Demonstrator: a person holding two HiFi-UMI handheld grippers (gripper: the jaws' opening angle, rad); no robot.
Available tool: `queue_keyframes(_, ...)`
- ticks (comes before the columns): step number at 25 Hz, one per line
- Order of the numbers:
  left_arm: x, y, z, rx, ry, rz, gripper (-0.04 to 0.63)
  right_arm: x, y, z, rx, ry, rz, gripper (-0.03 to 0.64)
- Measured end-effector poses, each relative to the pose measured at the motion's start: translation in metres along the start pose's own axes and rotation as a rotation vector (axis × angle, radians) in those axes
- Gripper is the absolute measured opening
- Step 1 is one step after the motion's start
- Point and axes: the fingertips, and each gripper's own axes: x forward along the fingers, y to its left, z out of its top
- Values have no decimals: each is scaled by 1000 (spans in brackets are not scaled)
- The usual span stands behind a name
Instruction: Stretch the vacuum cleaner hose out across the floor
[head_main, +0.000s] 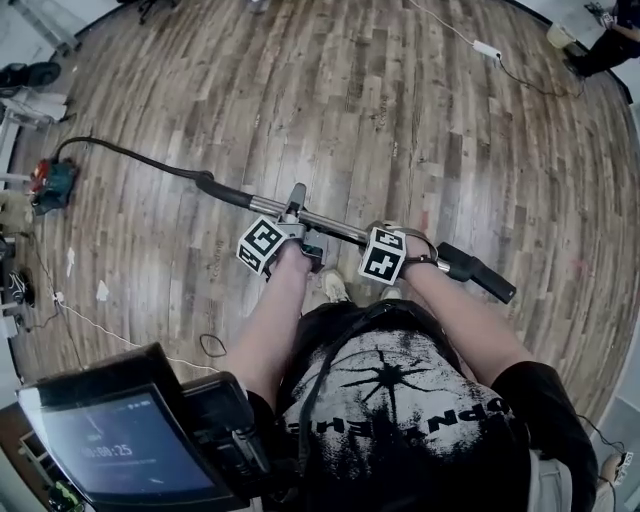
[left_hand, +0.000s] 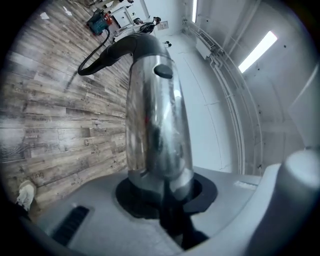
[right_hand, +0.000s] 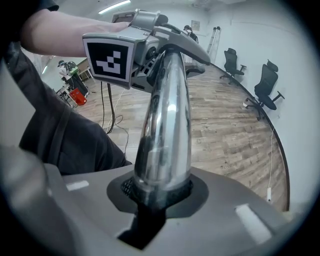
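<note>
Over wood floor (head_main: 400, 100), left gripper (head_main: 296, 212) and right gripper (head_main: 395, 238) jaws clamp the chrome wand (head_main: 338, 227) (hose (head_main: 140, 158) attached).

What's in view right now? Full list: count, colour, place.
Metal tube: 1, chrome, held level across the person's front.
Hose: 1, black, from the tube's left end across the floor to the vacuum cleaner.
Vacuum cleaner: 1, teal and red, floor at far left.
Handle end: 1, black, tube's right end.
Power strip: 1, white, floor at top right.
Office chairs: 2, black, by the far wall.
Floor: 1, brown-grey wood planks.
Left tongs: 1, grey, shut on the tube.
Right tongs: 1, grey, shut on the tube.
</note>
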Motion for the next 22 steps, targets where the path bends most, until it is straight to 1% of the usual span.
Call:
queue_keyframes(4,7,10,-25,46,30,56,92,4,-6,-24,-20,18,12,81)
queue_keyframes(5,7,14,-34,47,35,72,102,5,-6,-32,-29,24,15,81)
queue_keyframes(10,-3,27,-63,-22,38,112,129,9,-7,-57,-79,51,7,81)
queue_keyframes(15,-18,40,-87,-40,69,153,174,18,-13,-73,-116,70,16,80)
queue_keyframes(17,-21,46,-96,-44,81,156,186,25,-18,-82,-128,73,12,80)
queue_keyframes(19,-25,54,-107,-30,96,155,198,36,-22,-93,-124,79,8,80)
queue_keyframes(21,-31,65,-121,-10,113,153,168,50,-27,-106,-101,90,12,81)
queue_keyframes(22,-32,71,-126,4,122,148,121,58,-31,-113,-87,95,15,81)
